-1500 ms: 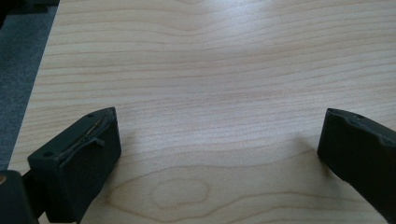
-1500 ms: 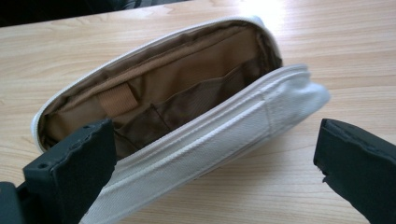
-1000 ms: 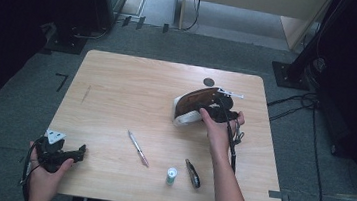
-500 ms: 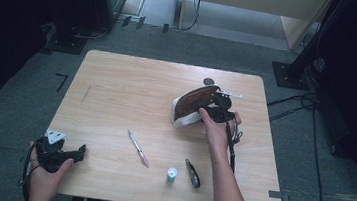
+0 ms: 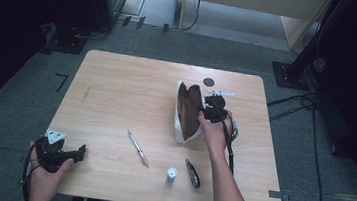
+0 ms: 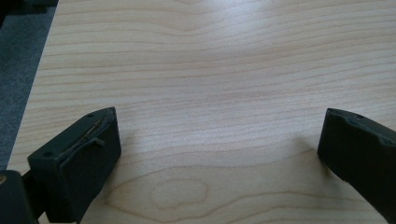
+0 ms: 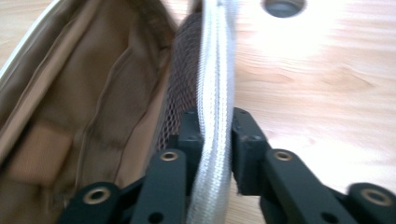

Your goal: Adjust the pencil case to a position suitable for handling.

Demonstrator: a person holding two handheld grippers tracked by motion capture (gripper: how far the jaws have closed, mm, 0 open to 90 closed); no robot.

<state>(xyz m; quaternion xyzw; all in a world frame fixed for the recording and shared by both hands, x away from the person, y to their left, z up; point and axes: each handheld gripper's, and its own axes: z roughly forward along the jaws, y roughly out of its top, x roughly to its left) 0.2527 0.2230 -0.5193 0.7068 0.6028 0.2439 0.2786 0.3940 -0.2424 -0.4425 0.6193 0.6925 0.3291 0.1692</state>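
High view overhead, facing forward-down on table [image 5: 117, 89]; tool views close, low — sharing tabletop.

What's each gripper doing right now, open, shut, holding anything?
Left gripper: open, nothing between its jaws, low over the table.
Right gripper: jaws have just closed, shut on the white edge of the open pouch.

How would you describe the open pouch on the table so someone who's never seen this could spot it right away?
On the wooden table, look right of centre, where the right gripper is clamped on a rim. That is the pouch: white outside, brown lining, gaping open. The pen and small bottle nearer the front edge are far smaller.
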